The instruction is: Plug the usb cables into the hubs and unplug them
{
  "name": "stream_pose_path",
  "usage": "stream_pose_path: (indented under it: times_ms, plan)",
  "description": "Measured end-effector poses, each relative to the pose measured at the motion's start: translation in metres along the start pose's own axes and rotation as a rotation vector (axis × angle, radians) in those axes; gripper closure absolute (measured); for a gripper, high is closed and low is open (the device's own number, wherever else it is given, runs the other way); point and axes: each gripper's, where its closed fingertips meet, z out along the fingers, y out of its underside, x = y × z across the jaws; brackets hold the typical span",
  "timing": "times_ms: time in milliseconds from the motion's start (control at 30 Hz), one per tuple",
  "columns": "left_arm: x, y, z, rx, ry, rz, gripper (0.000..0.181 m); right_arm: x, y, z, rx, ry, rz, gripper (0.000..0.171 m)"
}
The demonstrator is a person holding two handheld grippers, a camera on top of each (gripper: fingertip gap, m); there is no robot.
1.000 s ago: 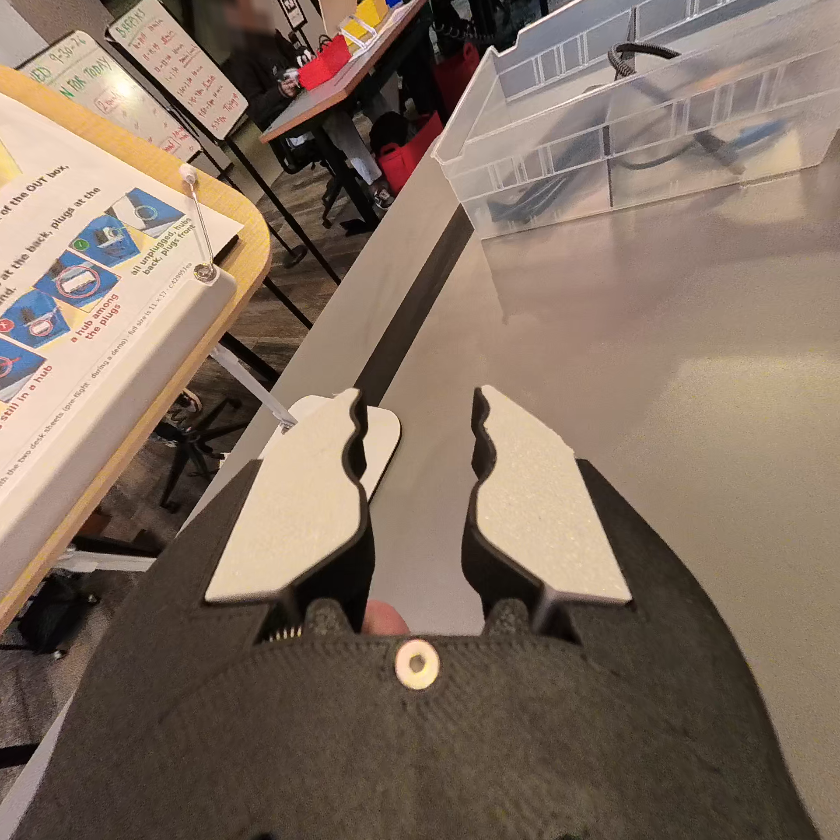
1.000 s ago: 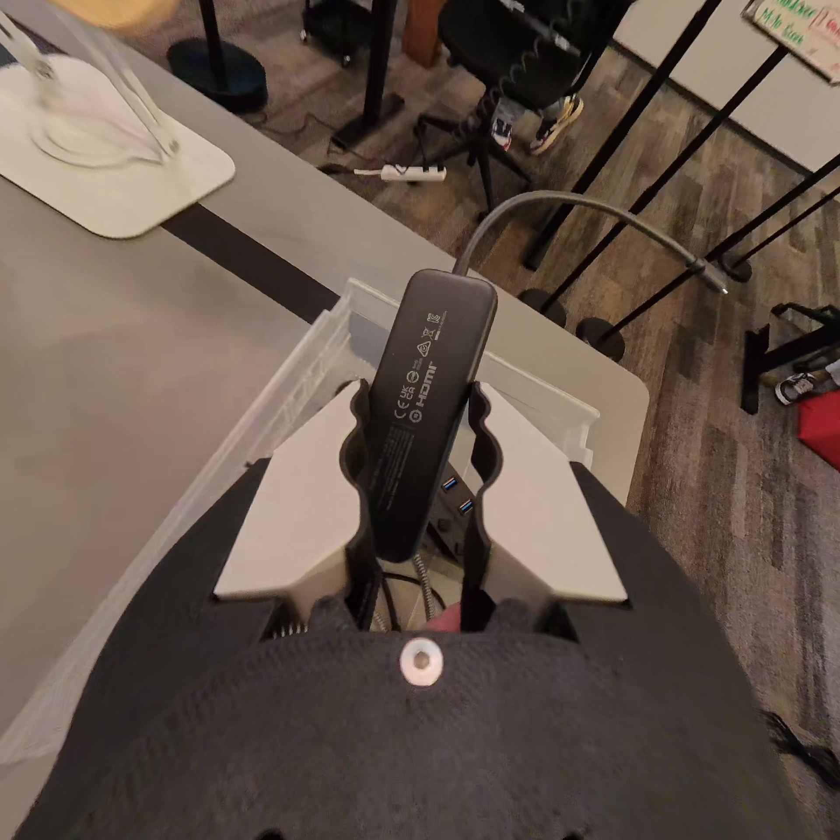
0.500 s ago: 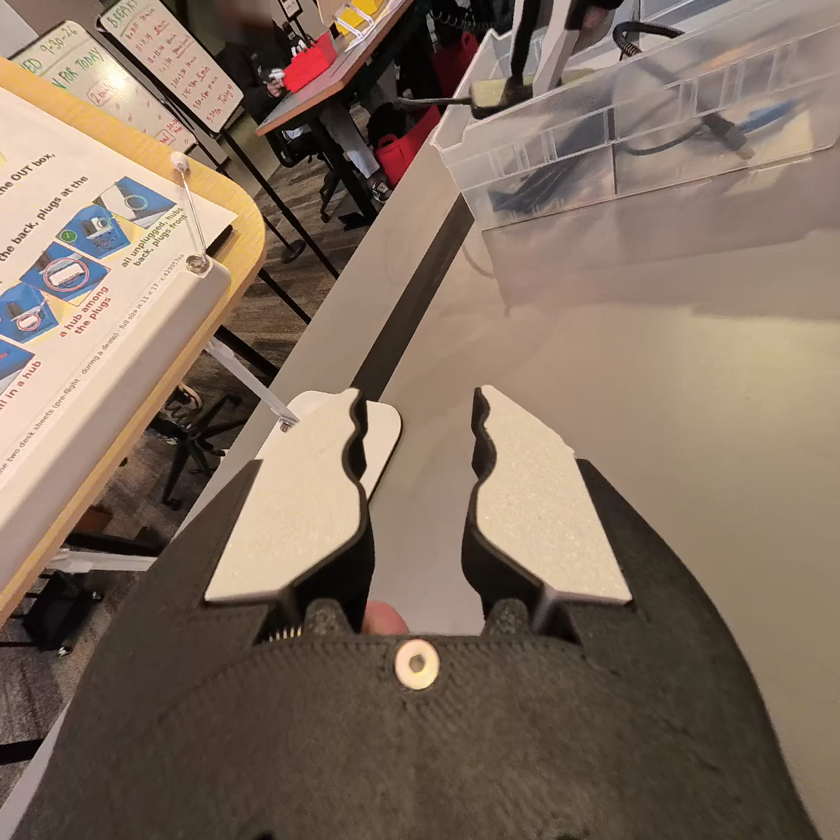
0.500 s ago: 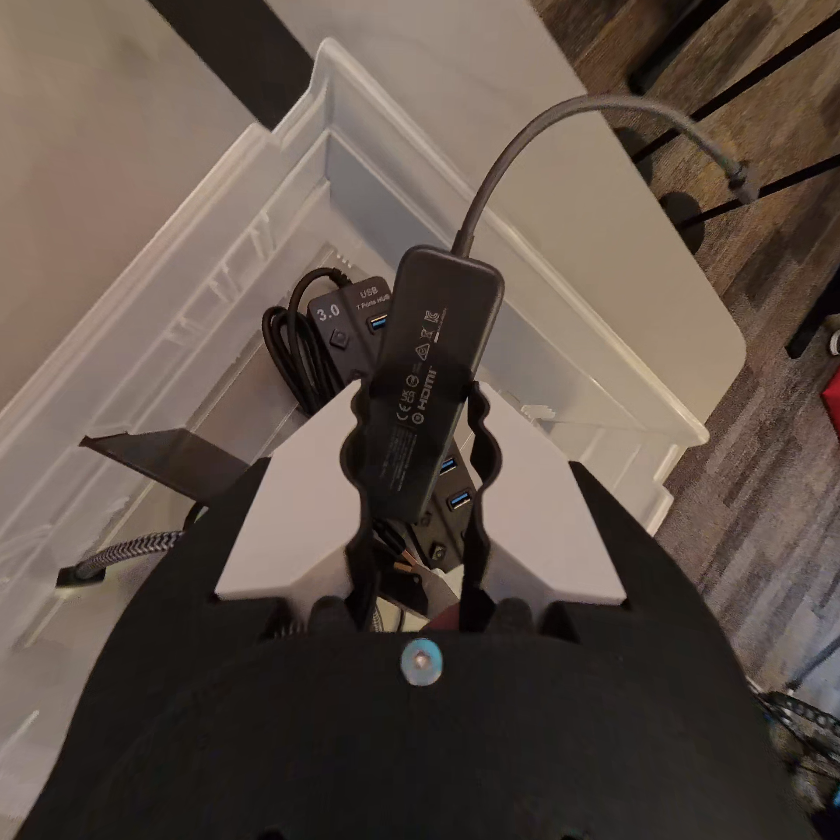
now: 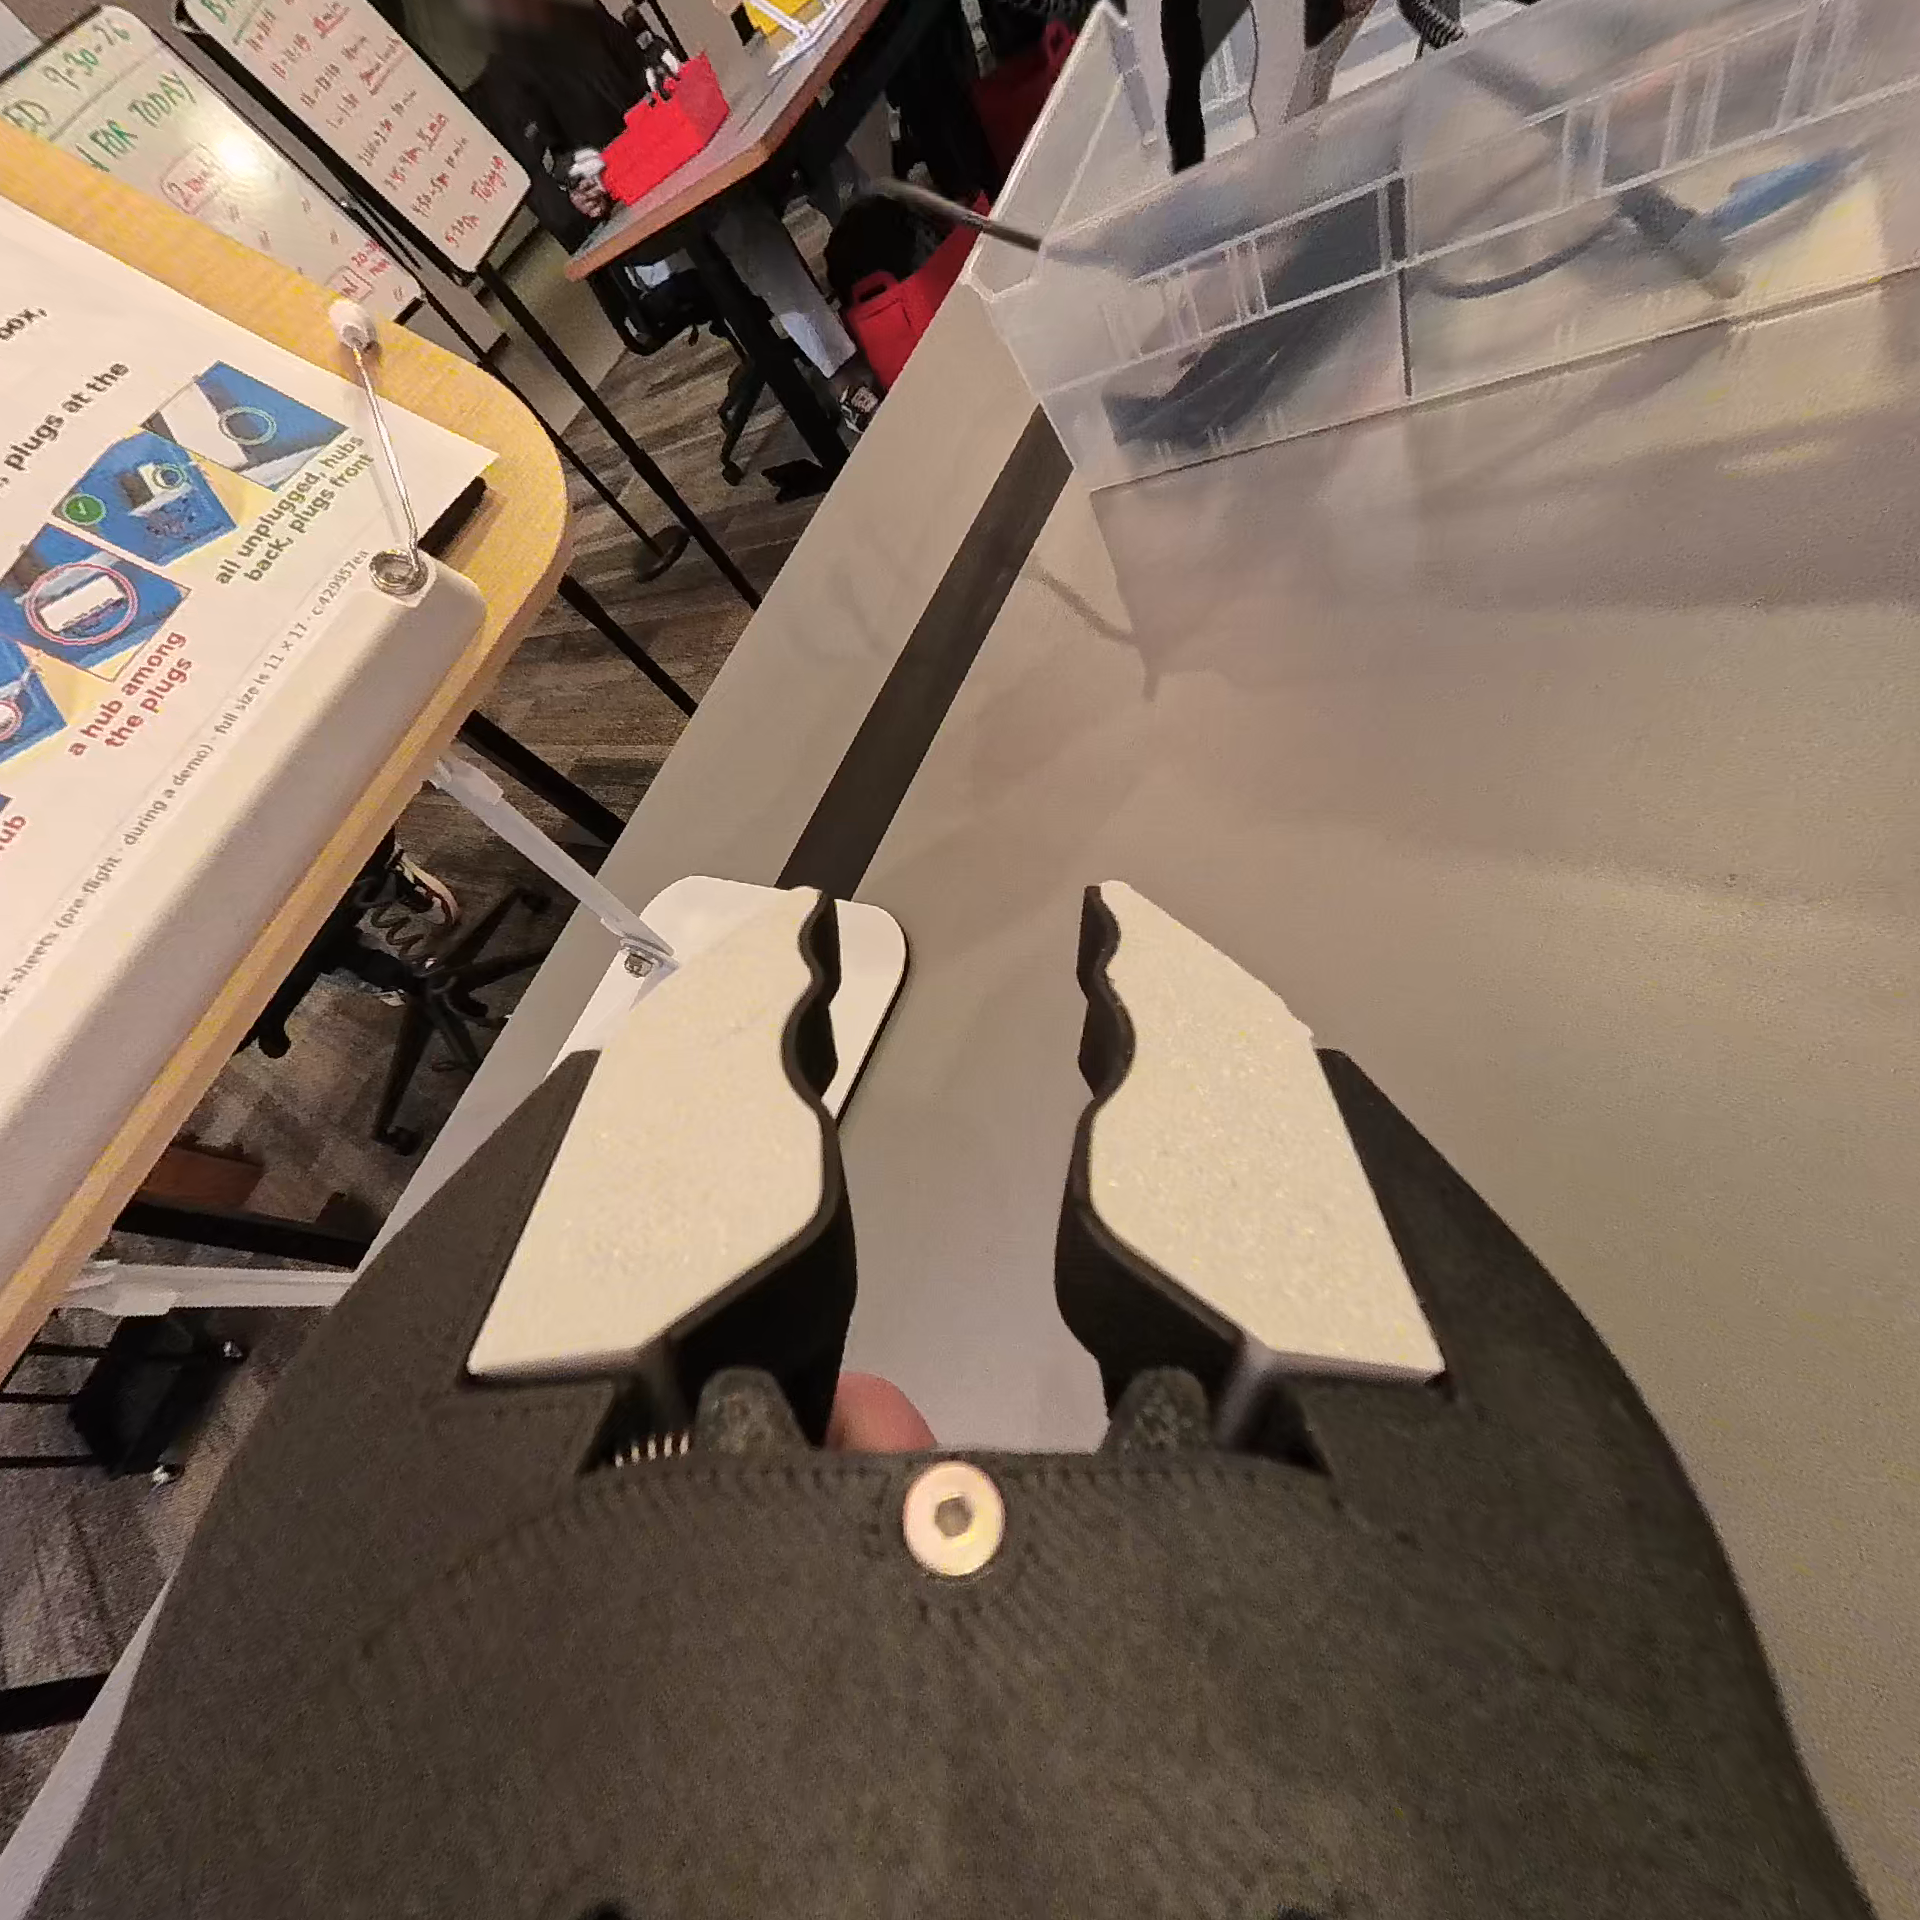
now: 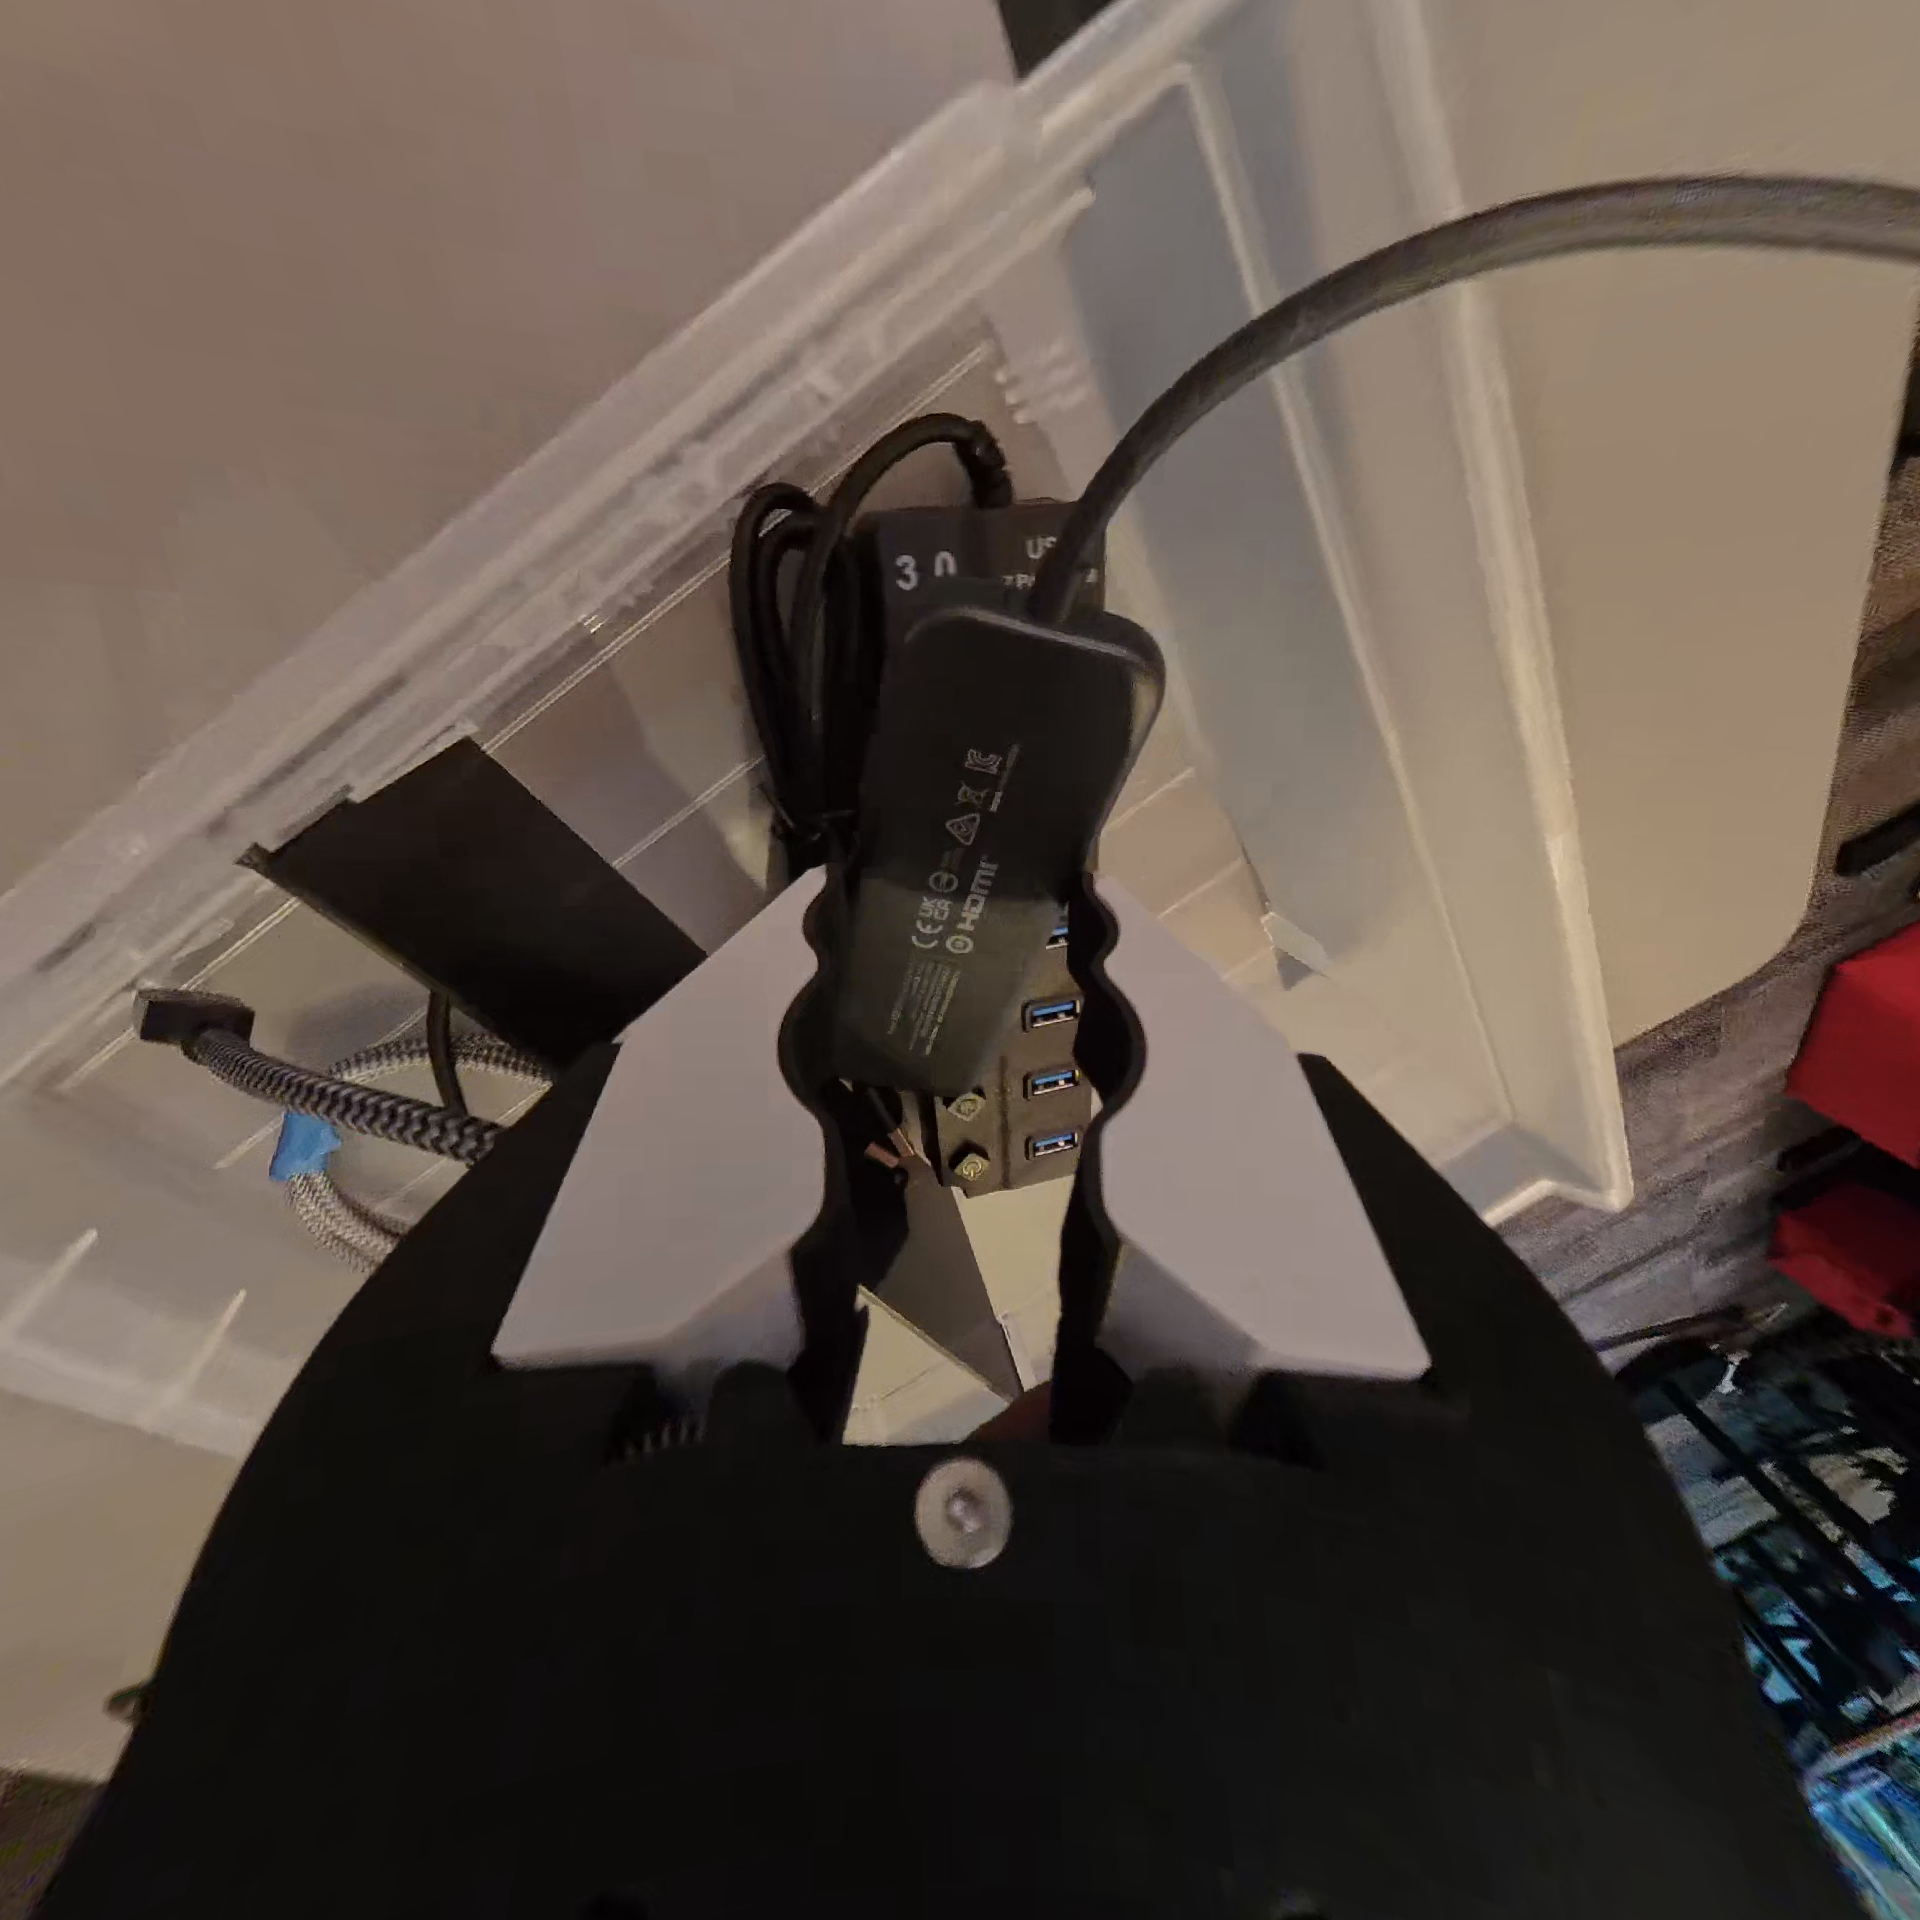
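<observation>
Risk of snagging: the slim dark grey hub is held above the clear plastic bin, and its grey cable arches out over the bin's rim; if the hub is lowered or let go here, the cable could catch on the wall and tip the hub off line.
Risk of tangling: directly beneath lies a black multi-port hub with blue sockets and its coiled black cord; a drop onto these could knot the leads together and make later plugging awkward.
Risk of slipping: only the lower part of the slim hub is pinched, so a quick swing could let it pivot between the fingers.
Right gripper: pressed against the two sides of the slim hub, which sticks out forward past the fingertips.
Left gripper: spread apart with nothing between the fingers, held over the grey tabletop, well apart from the bin.
Other cable: a braided grey cable with a blue tag lies in the bin's neighbouring compartment, beyond a black divider.
</observation>
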Motion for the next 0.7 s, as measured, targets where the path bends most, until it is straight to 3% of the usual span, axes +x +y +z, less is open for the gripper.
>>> stream_pose_path:
  times_ms: [400, 533, 700]
  plan:
    - [0.002, 0.003, 0.003, -0.011, 0.004, 0.009, 0.137, -0.017, 0.001, 0.02, -0.191, -0.117, -0.08, 0.13]
    - [0.002, 0.004, 0.003, -0.017, 0.001, 0.021, 0.137, -0.014, 0.001, 0.021, -0.217, -0.066, -0.106, 0.129]
    - [0.005, 0.003, 0.002, -0.026, 0.026, 0.005, 0.137, -0.003, -0.006, 0.007, -0.153, 0.079, -0.108, 0.105]
